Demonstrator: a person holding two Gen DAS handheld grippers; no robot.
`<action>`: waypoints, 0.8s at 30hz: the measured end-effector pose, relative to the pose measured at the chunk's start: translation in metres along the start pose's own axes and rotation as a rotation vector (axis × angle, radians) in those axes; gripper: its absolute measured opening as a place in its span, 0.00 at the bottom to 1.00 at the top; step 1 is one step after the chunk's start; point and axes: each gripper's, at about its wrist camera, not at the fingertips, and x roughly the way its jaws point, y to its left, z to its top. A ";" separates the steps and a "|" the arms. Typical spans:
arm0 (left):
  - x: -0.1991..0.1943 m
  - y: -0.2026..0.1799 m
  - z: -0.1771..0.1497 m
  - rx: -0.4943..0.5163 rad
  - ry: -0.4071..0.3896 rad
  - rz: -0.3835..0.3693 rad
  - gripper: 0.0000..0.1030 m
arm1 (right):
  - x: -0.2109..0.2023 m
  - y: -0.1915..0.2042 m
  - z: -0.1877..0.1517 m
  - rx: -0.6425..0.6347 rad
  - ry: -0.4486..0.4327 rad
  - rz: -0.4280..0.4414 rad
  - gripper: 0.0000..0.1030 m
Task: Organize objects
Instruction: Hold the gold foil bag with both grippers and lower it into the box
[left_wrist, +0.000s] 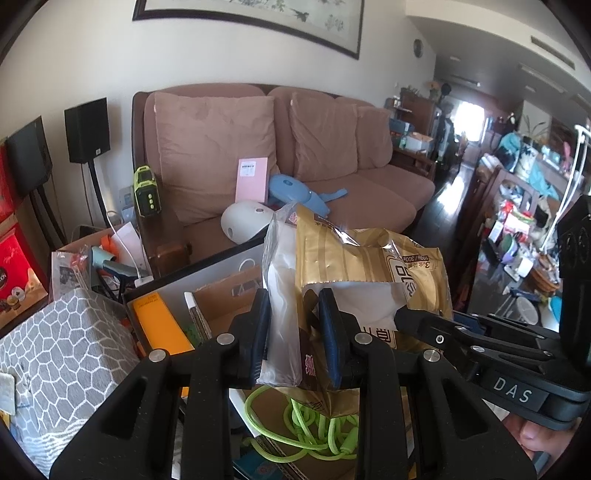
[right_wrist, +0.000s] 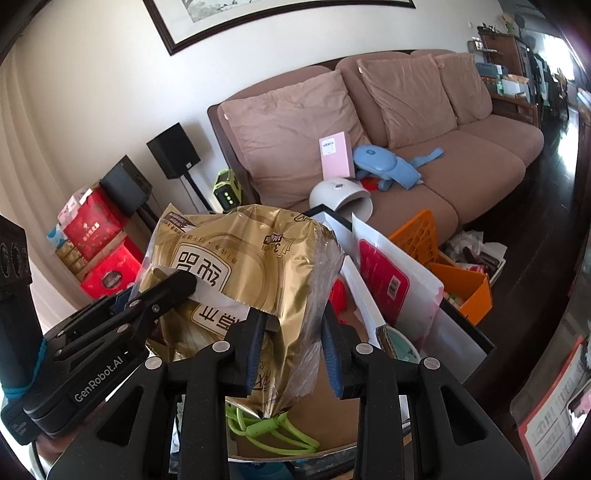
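While both grippers point downward over a cluttered box, the left gripper (left_wrist: 301, 334) is clamped on the gold tissue pack (left_wrist: 365, 258), its blue pads pressing the clear-and-white end of the wrapper between them. From the right wrist view, the right gripper (right_wrist: 293, 350) is clamped on the same pack (right_wrist: 243, 251), a crumpled gold fold of the plastic pinched between its pads. So the pack hangs in the air, held from two sides, the two grippers close together and each visible in the other's camera. Directly beneath it lies a coiled bright green cord (left_wrist: 295, 428) on brown cardboard (right_wrist: 325, 410). Just left in the left wrist view, an orange book (left_wrist: 159, 321) stands upright beside a grey-and-white patterned box (left_wrist: 62, 354). To the right in the right wrist view, a white bag with a red panel (right_wrist: 384, 273) leans next to an orange crate (right_wrist: 424, 236). Farther back, a brown sofa (left_wrist: 369, 192) carries a white domed device (left_wrist: 243, 219), a pink box (left_wrist: 252, 179) and a blue toy (left_wrist: 303, 192). Black speakers (left_wrist: 87, 129) stand against the wall.
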 end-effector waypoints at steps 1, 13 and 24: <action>0.001 0.001 -0.001 -0.003 0.003 0.000 0.24 | 0.001 0.001 0.000 -0.001 0.003 -0.002 0.30; 0.012 0.009 -0.010 -0.027 0.040 -0.005 0.24 | 0.016 0.000 -0.006 -0.004 0.049 -0.015 0.30; 0.018 0.002 -0.010 -0.008 0.059 0.006 0.24 | 0.020 -0.002 -0.008 0.001 0.062 -0.030 0.31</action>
